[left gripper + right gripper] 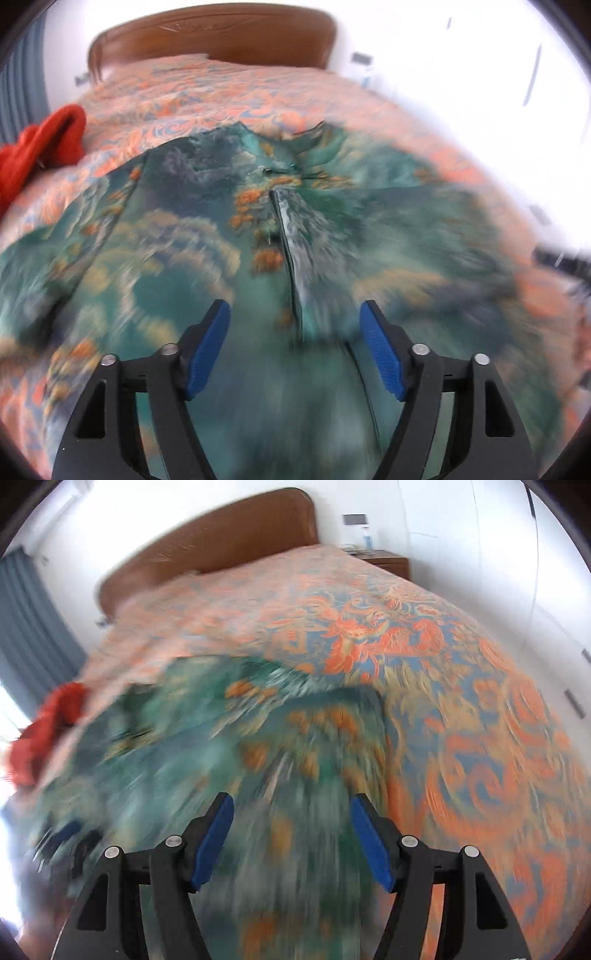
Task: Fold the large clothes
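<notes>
A large green garment (177, 236) with an orange and cream cloud print lies spread on the bed, its front opening running up the middle. It also shows in the right wrist view (229, 746), blurred. My left gripper (293, 317) is open and empty above the garment's lower middle. My right gripper (291, 808) is open and empty above the garment's right part, near its right edge.
The bed has an orange and blue patterned cover (461, 686) and a brown headboard (221, 37). A red garment (40, 147) lies at the bed's left edge, also seen in the right wrist view (48, 723). A bedside table (388, 561) stands at the far right.
</notes>
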`<state>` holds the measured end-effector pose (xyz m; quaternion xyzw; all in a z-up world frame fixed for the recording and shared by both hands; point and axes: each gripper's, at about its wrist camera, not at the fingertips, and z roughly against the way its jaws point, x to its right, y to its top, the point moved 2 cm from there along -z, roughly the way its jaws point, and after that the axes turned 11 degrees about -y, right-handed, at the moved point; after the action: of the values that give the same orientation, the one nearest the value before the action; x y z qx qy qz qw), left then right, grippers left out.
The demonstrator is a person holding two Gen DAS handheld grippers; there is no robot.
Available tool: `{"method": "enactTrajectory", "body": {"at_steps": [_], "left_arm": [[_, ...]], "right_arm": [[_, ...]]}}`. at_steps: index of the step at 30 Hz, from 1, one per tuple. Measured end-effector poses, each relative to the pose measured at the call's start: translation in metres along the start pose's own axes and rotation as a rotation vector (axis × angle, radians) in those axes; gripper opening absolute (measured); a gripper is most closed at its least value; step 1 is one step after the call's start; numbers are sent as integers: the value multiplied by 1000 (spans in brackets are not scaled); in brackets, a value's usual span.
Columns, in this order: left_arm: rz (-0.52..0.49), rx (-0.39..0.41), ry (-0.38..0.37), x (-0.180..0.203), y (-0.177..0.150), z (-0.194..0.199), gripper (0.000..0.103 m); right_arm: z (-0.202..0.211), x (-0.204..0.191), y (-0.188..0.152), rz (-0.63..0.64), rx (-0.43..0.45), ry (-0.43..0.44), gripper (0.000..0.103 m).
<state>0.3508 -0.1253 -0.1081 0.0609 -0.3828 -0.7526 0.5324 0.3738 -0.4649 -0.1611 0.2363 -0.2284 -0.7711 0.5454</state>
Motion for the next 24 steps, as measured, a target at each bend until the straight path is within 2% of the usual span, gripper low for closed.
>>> {"method": "enactTrajectory", "body": {"at_steps": [1, 3, 6, 9, 11, 14, 16, 18, 20, 22, 23, 24], "left_arm": [[-5, 3, -24, -3, -9, 25, 82], [-25, -6, -38, -11, -34, 72, 94], [-31, -38, 22, -27, -73, 124, 95], [62, -87, 106, -65, -124, 167, 95], [150, -96, 128, -91, -150, 180, 95], [281, -99, 77, -116, -176, 181, 95], [339, -116, 5, -124, -189, 172, 95], [367, -146, -69, -123, -196, 159, 95], [355, -177, -121, -115, -199, 149, 92], [306, -196, -118, -101, -198, 144, 91], [269, -206, -104, -93, -198, 142, 85], [249, -215, -98, -91, -199, 142, 74]], "right_arm": [[13, 6, -13, 9, -9, 33, 68], [44, 25, -50, 45, -31, 79, 68], [81, 57, -105, 84, -80, 100, 71], [101, 79, -156, 83, -137, 111, 71], [105, 87, -184, 76, -180, 114, 71], [98, 85, -209, 53, -224, 163, 71], [89, 81, -217, 24, -238, 229, 72], [86, 76, -221, 16, -242, 245, 73], [77, 70, -223, 20, -264, 242, 73], [71, 72, -224, 0, -285, 233, 73], [70, 74, -224, -23, -294, 238, 73], [70, 75, -224, -39, -301, 238, 73]]}}
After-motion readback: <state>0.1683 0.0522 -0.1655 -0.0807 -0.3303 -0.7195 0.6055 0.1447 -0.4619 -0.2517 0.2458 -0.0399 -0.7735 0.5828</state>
